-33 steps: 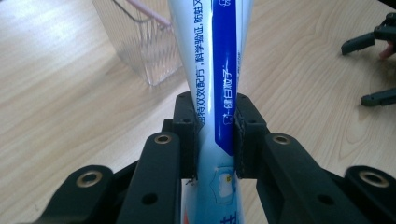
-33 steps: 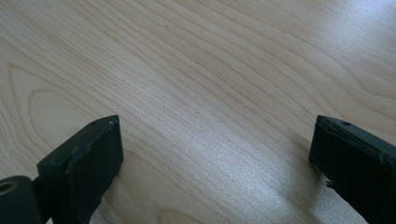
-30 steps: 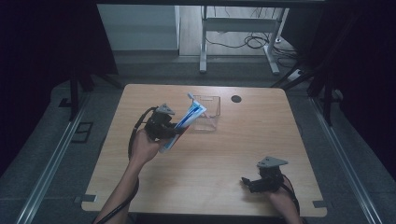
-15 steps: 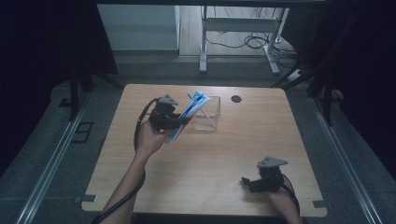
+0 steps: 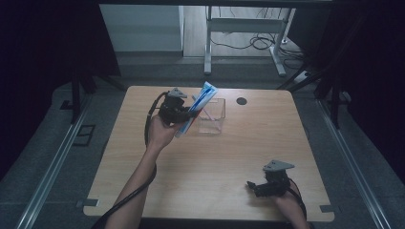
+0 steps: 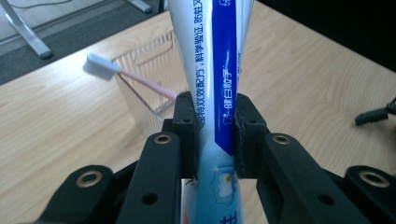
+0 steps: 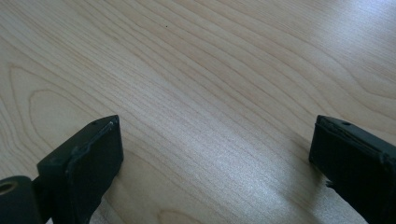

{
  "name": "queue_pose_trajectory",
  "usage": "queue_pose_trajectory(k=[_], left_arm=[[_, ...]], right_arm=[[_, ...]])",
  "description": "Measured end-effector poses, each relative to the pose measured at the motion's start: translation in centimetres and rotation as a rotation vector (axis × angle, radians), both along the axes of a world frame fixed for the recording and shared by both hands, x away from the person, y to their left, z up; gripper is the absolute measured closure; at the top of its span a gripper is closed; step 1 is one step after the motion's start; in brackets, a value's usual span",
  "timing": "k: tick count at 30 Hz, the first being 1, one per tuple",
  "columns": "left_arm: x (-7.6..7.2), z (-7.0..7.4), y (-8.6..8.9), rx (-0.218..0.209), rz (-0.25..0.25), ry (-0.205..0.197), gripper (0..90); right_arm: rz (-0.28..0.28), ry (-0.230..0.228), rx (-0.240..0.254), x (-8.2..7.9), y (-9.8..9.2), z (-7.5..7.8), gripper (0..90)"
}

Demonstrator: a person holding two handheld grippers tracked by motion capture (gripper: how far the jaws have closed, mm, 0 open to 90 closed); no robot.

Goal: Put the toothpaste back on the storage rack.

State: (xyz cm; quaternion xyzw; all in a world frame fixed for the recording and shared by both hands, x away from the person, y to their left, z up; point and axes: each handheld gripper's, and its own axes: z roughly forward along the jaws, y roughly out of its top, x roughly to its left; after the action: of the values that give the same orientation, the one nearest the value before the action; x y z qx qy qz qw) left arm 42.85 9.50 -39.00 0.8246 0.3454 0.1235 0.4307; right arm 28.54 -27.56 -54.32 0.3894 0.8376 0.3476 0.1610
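My left gripper (image 5: 184, 114) is shut on a blue-and-white toothpaste tube (image 5: 200, 102), held tilted over the left side of a clear plastic box (image 5: 213, 117) at the back of the table. In the left gripper view the tube (image 6: 219, 70) rises between the jaws, and a pink toothbrush (image 6: 126, 74) with a white head leans out of the clear box (image 6: 144, 84). My right gripper (image 5: 255, 187) rests low near the front right of the table, open with nothing between its fingers (image 7: 88, 158).
The wooden table (image 5: 215, 167) has a small black round hole (image 5: 241, 101) near its back edge, right of the box. Dark curtains flank both sides. A metal desk frame and cables stand on the floor beyond the table.
The left gripper has carried the toothpaste tube forward and to the right, up to the clear box. The right gripper has stayed still.
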Motion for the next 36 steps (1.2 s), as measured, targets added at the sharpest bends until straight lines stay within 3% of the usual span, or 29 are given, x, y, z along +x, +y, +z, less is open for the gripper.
queue_pose_trajectory(k=[17, 21, 36], left_arm=[[3.6, -0.3, -2.4, -0.068, 0.024, -0.037, 74.8], [4.3, -0.4, -2.9, -0.068, 0.027, -0.047, 74.8], [6.4, -0.7, -4.2, -0.116, 0.051, -0.081, 74.8]], right_arm=[[0.001, -0.001, -0.001, 0.0, 0.0, 0.0, 2.8], [0.0, -0.001, 0.0, 0.0, 0.0, 0.0, 2.7], [0.0, -0.001, -0.001, 0.0, 0.0, 0.0, 2.8]])
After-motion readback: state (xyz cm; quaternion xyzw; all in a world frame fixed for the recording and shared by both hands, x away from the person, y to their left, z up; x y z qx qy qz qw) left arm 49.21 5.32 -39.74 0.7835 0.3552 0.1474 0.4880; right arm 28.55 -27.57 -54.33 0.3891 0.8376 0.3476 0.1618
